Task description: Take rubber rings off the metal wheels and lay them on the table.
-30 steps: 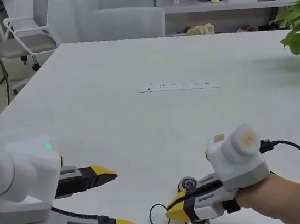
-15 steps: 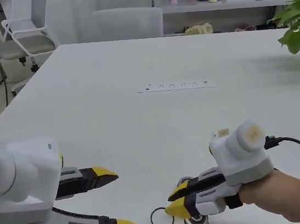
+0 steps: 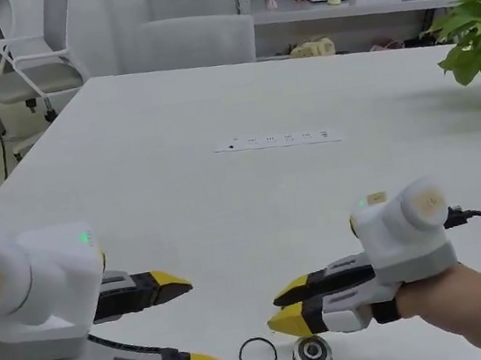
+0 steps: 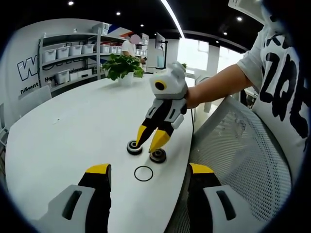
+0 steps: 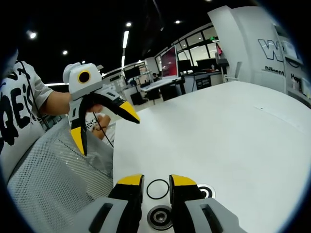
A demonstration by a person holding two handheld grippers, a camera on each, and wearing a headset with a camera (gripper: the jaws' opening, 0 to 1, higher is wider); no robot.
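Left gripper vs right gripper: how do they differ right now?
Left gripper has its jaws spread wide; right gripper shows only a narrow gap. Right gripper hangs close over the metal wheels; left gripper is farther off, on the other side of the loose rubber ring. Both hold nothing.

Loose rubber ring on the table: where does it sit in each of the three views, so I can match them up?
Head view: the rubber ring lies flat at bottom centre.
Left gripper view: rubber ring at centre, just above the gap between that view's own jaws.
Right gripper view: rubber ring low centre, between that view's own yellow jaws.
Shared landmark: the metal wheel closest beside it.
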